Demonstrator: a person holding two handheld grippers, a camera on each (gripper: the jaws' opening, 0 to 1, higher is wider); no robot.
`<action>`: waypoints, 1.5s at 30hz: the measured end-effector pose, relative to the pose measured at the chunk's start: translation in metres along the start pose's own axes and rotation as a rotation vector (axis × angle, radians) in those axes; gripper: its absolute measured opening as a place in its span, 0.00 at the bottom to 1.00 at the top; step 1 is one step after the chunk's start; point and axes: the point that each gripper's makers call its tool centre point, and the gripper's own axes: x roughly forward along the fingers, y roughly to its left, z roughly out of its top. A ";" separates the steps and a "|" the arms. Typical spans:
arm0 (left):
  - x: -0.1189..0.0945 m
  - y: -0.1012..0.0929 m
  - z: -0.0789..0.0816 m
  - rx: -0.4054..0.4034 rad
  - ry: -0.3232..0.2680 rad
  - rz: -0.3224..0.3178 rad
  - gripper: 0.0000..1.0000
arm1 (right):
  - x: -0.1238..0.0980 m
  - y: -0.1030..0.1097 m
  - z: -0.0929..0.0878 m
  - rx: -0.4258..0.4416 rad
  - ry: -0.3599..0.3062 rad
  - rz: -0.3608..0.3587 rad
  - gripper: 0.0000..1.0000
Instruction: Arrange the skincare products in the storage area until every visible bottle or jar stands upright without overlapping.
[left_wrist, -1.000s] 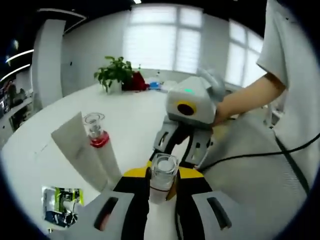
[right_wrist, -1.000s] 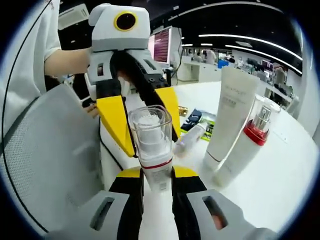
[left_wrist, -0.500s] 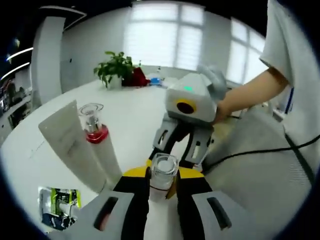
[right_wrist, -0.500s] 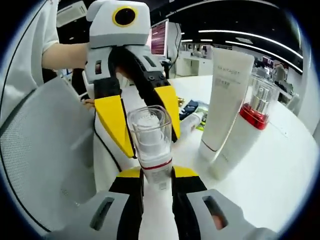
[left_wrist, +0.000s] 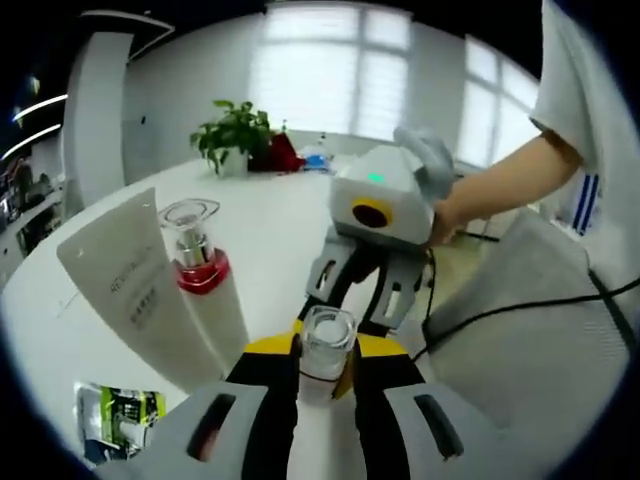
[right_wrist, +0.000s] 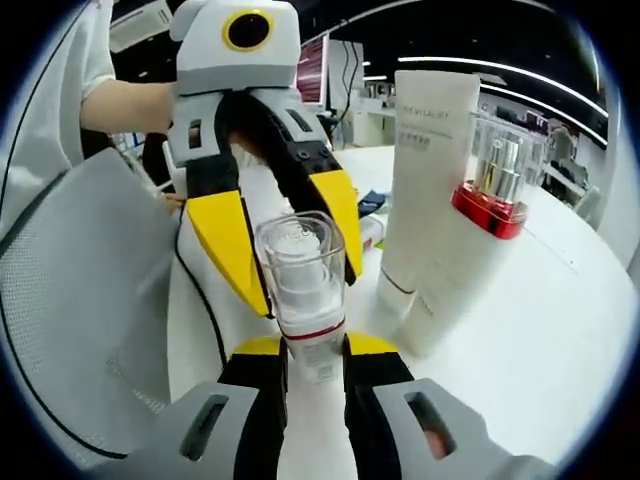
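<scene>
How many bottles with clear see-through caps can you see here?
2: one pump bottle gripped between both claws, and a red-collared bottle standing on the table beside the white tube. Others may be hidden.

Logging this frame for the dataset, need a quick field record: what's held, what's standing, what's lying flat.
held: clear-capped white bottle, both grippers shut on it
left gripper: grips bottle
right gripper: grips bottle lower body
standing: tall white squeeze tube; red-collared white pump bottle, beside it
flat: green sachet on white table
</scene>
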 end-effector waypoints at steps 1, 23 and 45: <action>0.001 0.002 0.001 0.002 -0.001 0.002 0.15 | 0.000 -0.001 0.001 0.002 -0.002 0.001 0.20; 0.006 0.030 0.007 -0.004 -0.005 0.048 0.17 | 0.005 -0.036 0.006 0.001 -0.005 0.006 0.20; 0.003 0.041 0.000 0.001 0.011 0.068 0.19 | 0.011 -0.036 -0.011 0.003 0.075 0.028 0.25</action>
